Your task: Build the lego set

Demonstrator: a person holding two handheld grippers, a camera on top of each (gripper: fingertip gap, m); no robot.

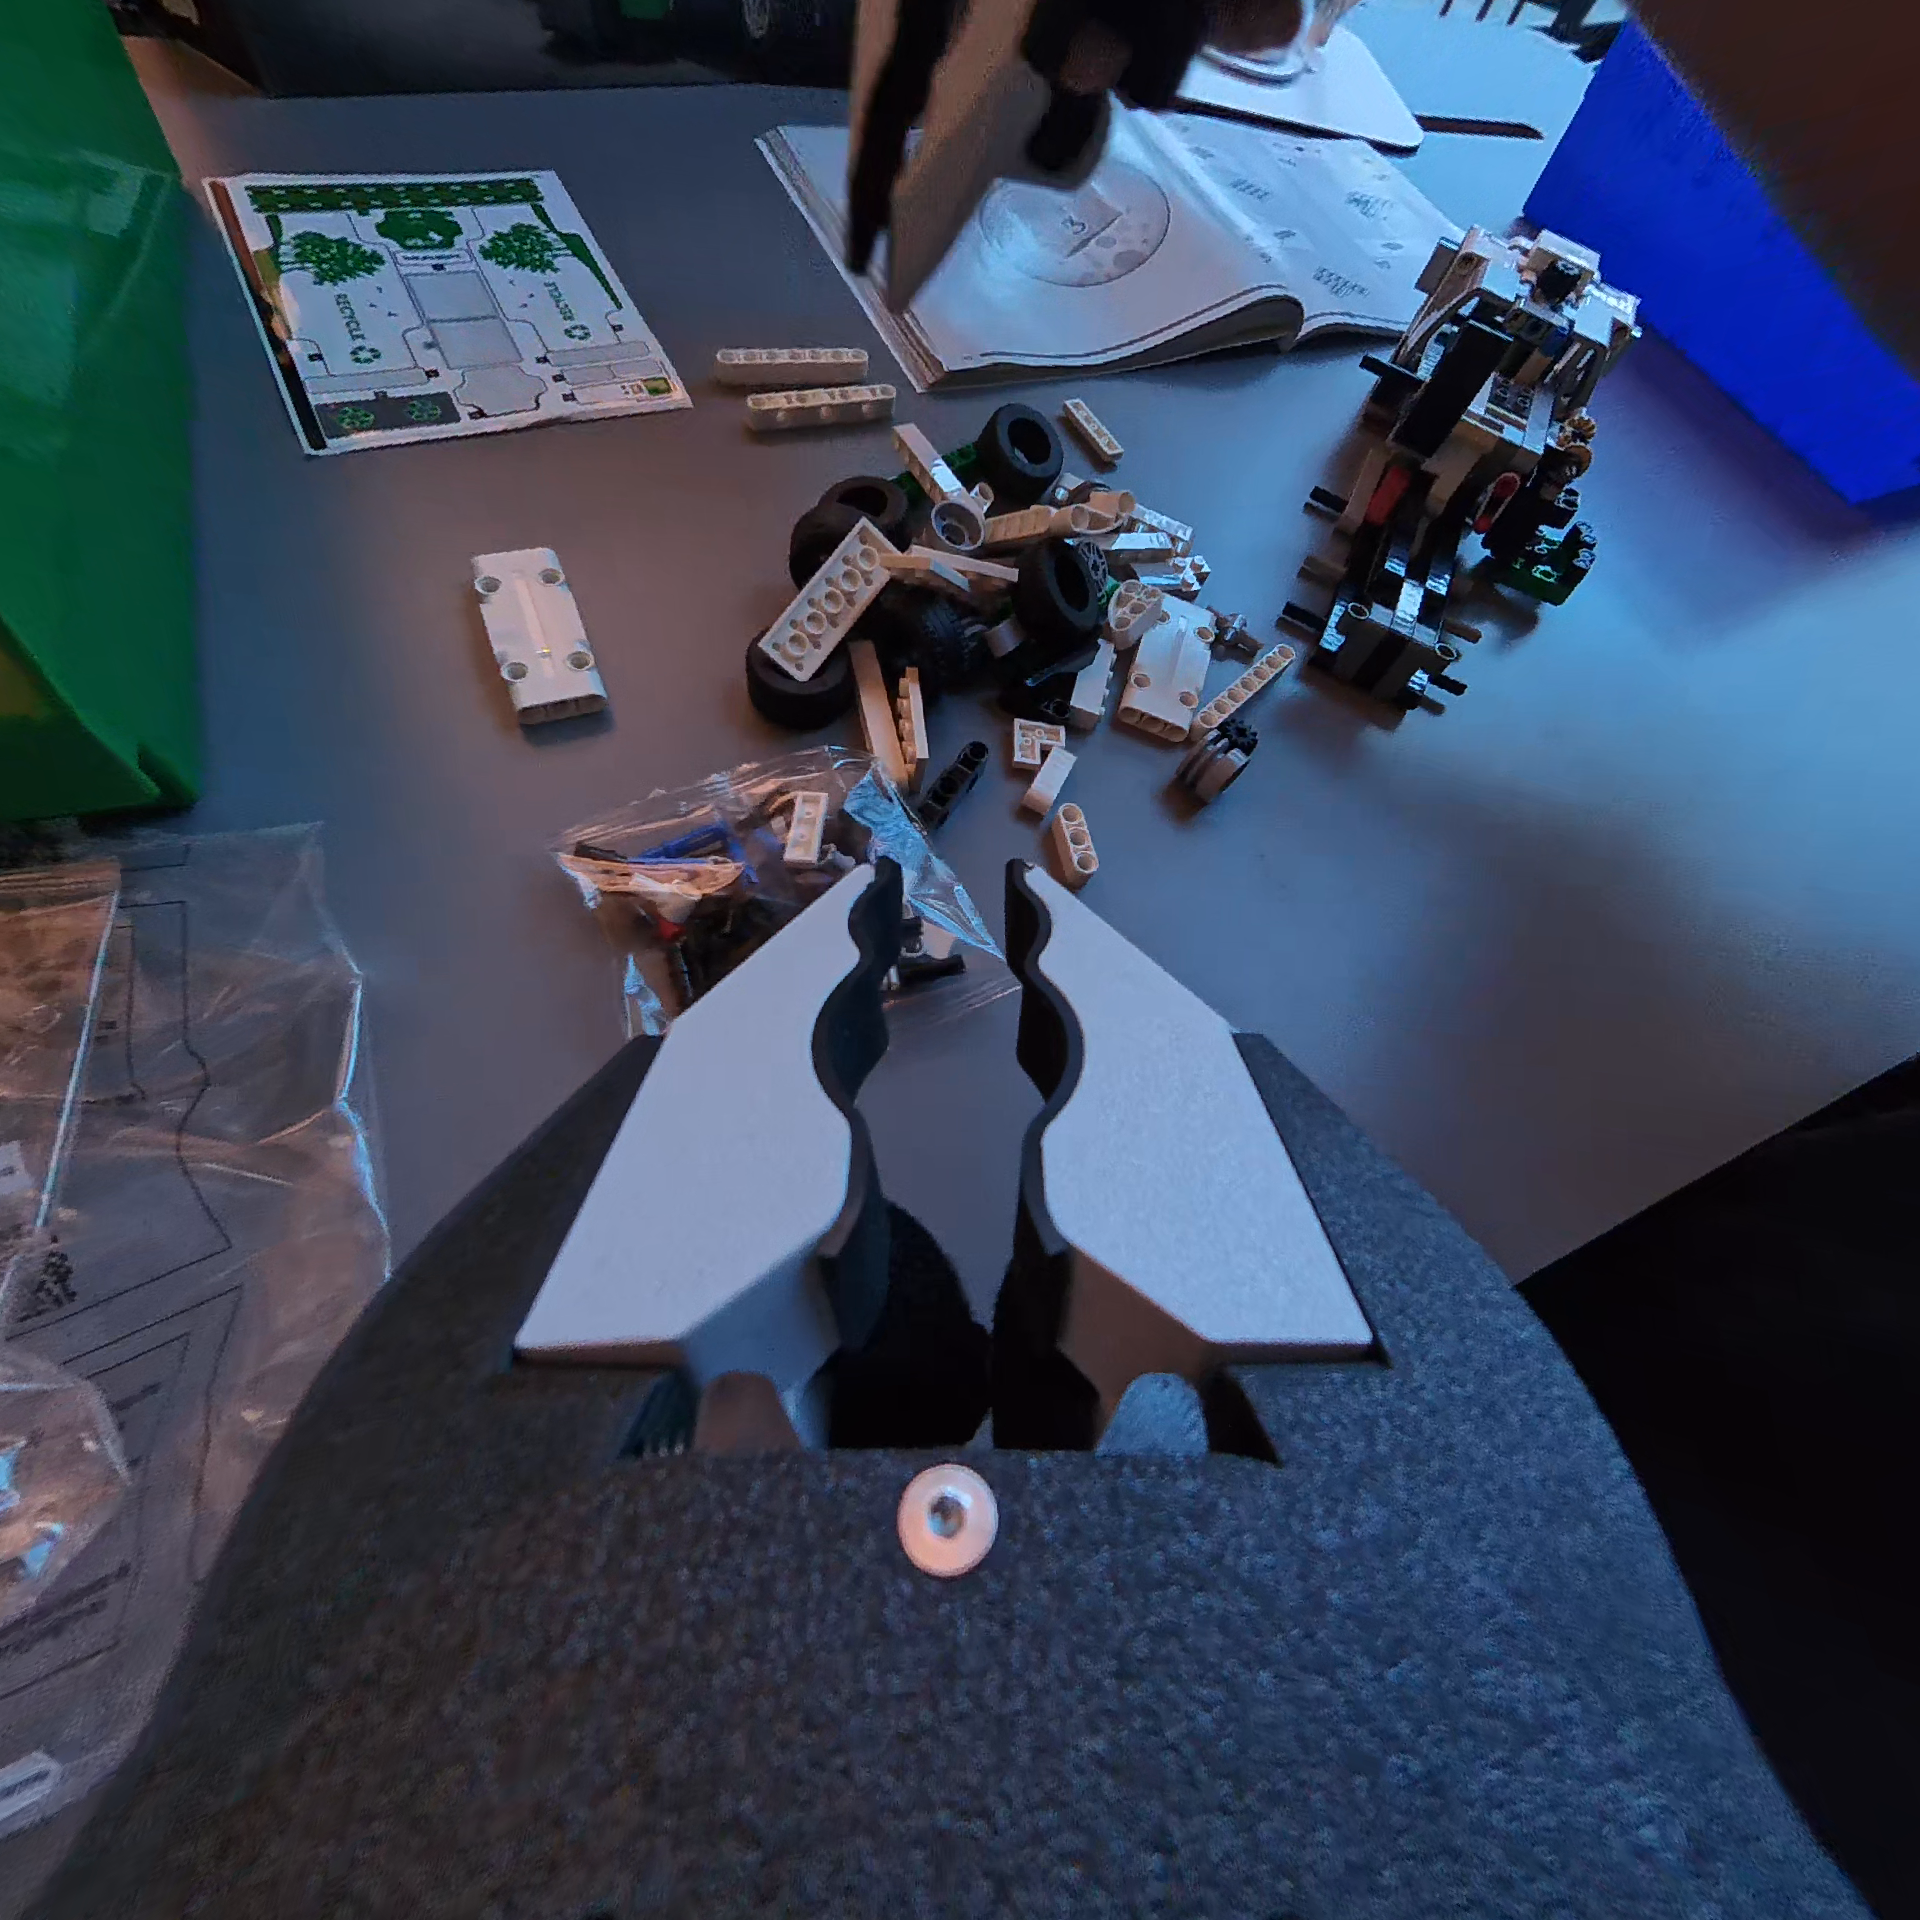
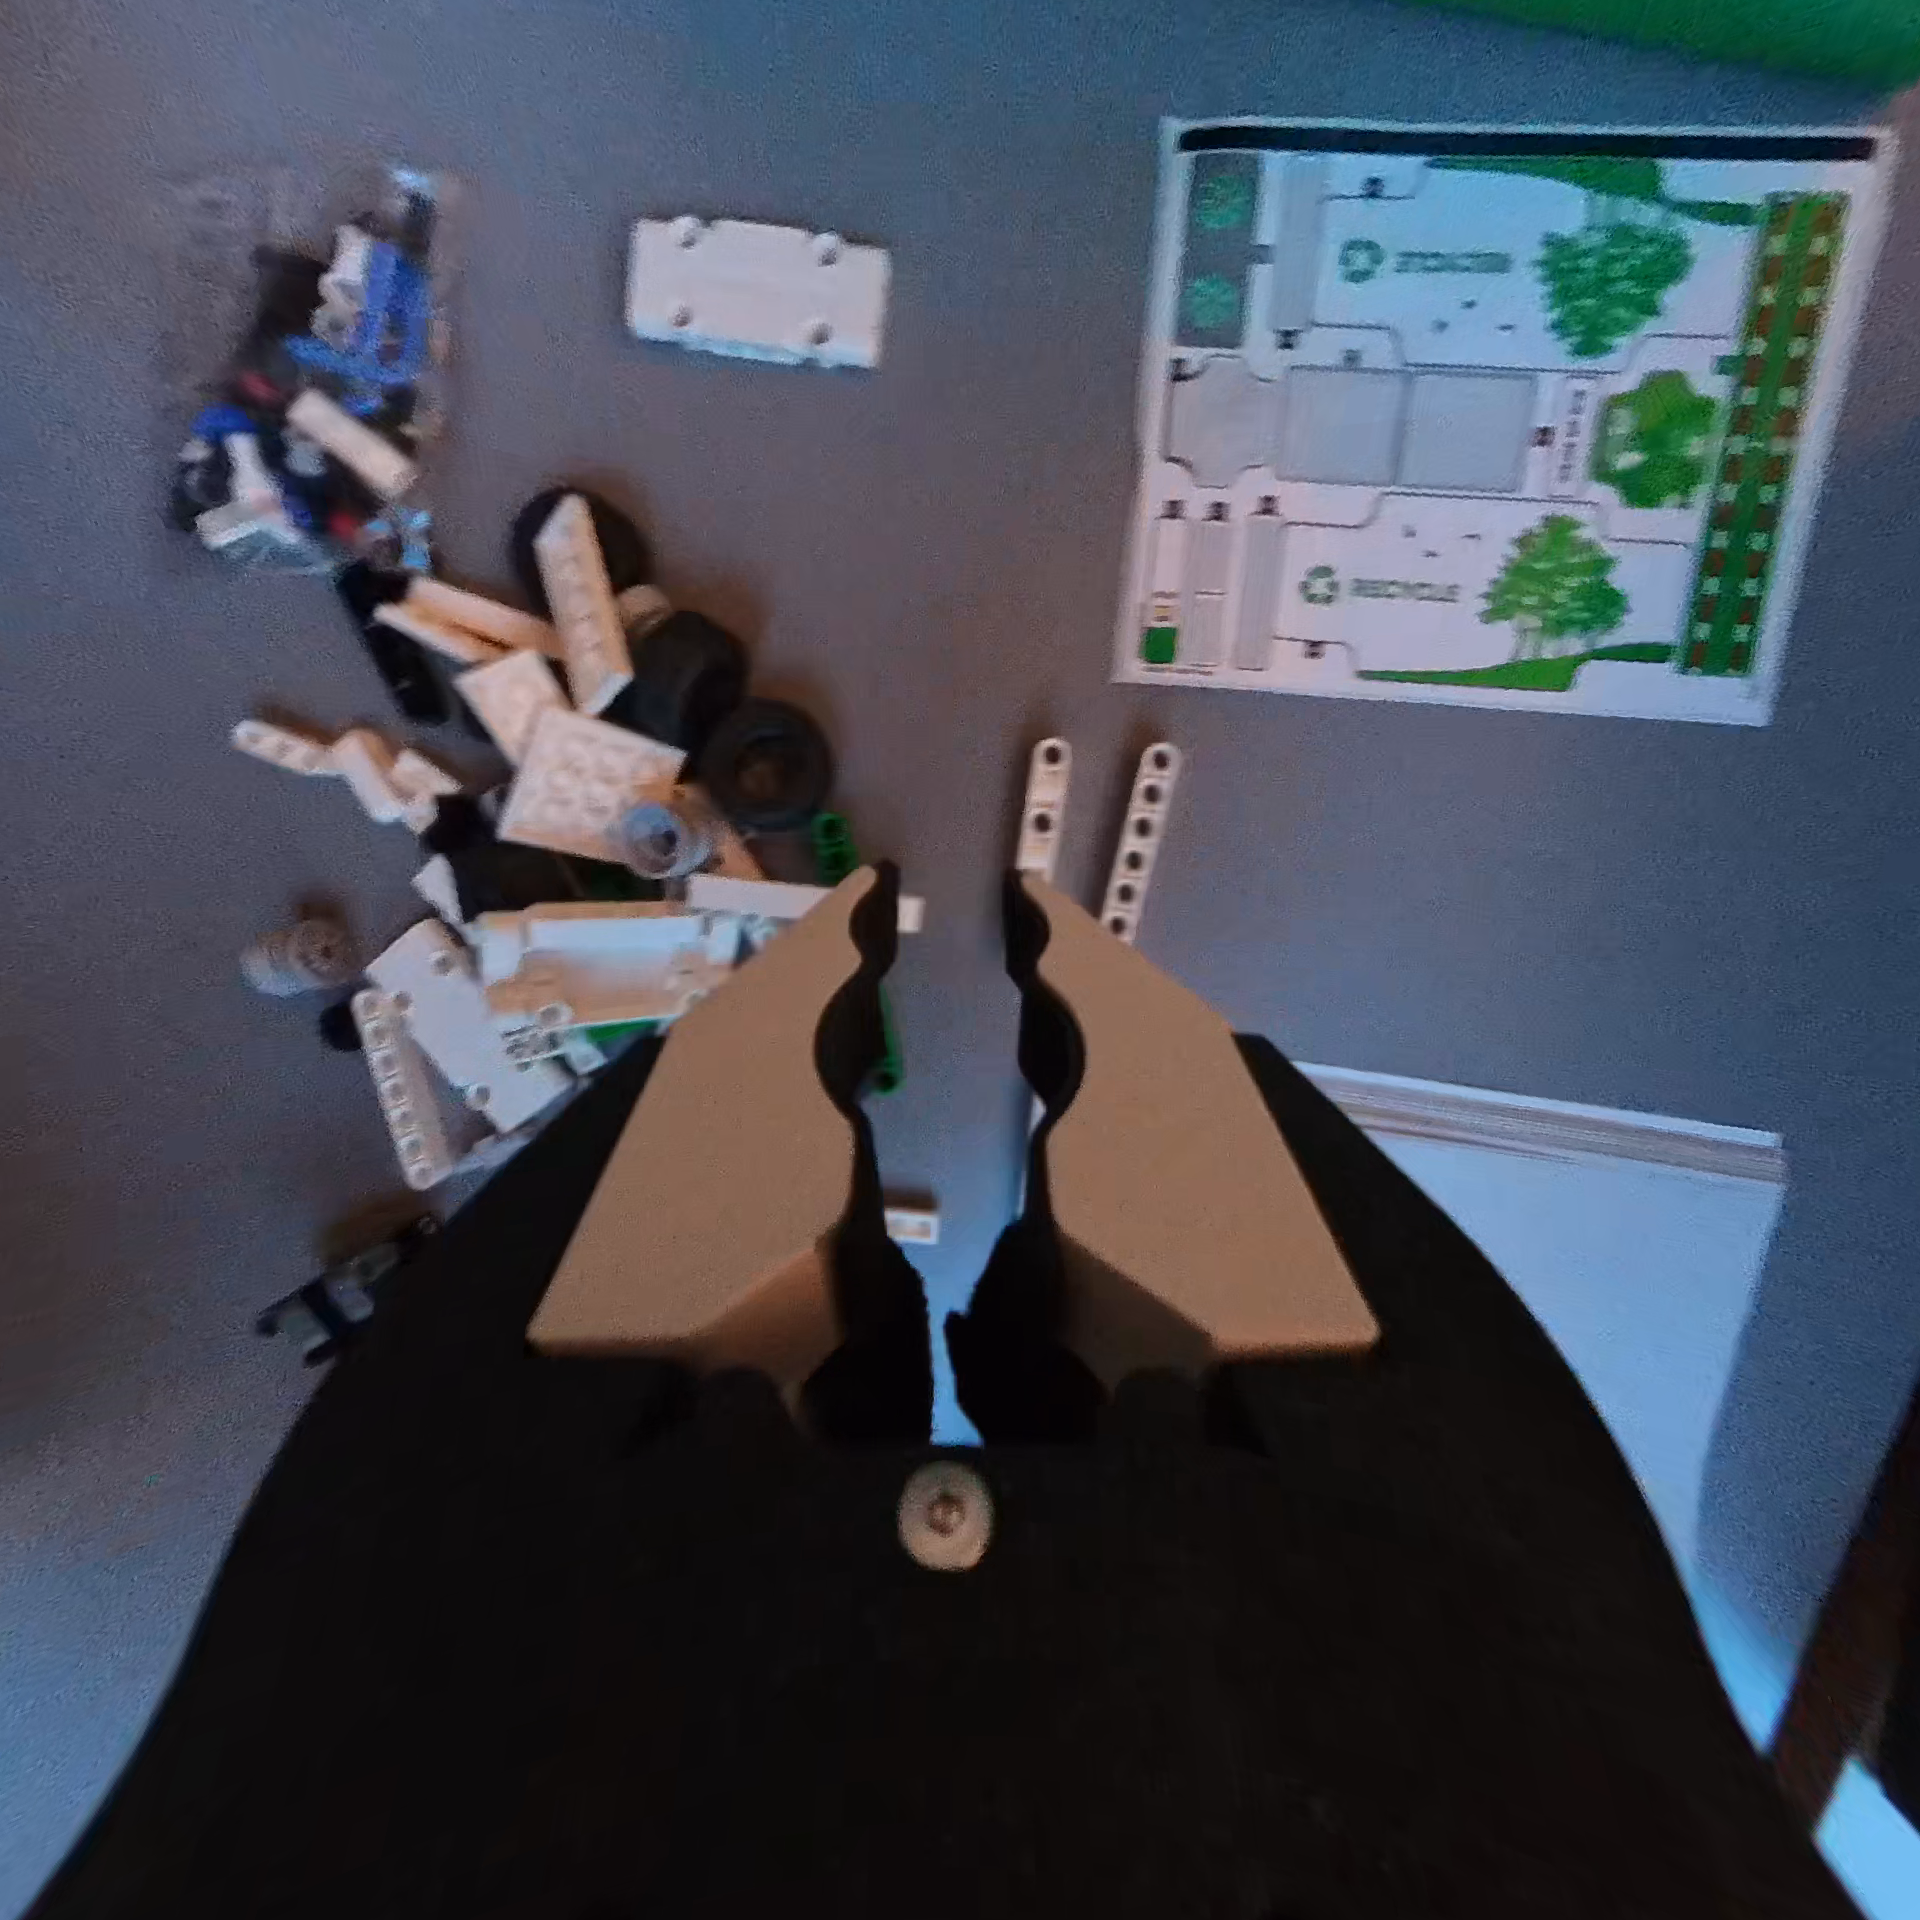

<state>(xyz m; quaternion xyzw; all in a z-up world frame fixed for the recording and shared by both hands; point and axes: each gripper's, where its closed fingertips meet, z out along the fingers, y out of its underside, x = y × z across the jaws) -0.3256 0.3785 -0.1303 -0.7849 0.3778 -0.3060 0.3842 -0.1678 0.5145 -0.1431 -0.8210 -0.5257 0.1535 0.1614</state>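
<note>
A loose pile of white, black and green lego pieces and tyres (image 1: 997,592) lies mid-table; it also shows in the right wrist view (image 2: 582,769). A partly built black and white model (image 1: 1455,488) stands to the pile's right. My left gripper (image 1: 945,883) is open and empty, above a clear bag of small parts (image 1: 727,873). My right gripper (image 2: 945,894) is open and empty, hovering over the pile's edge beside two white beams (image 2: 1091,831). It shows blurred at the top of the left wrist view (image 1: 966,156), above the open instruction booklet (image 1: 1195,260).
A sticker sheet (image 1: 436,312) and a white panel (image 1: 540,634) lie left of the pile, also in the right wrist view, sheet (image 2: 1486,416) and panel (image 2: 758,291). A green box (image 1: 73,416) stands left, a blue box (image 1: 1714,260) right, plastic bags (image 1: 156,1143) at near left. Some 20 cm of space lies between my two pairs of fingers.
</note>
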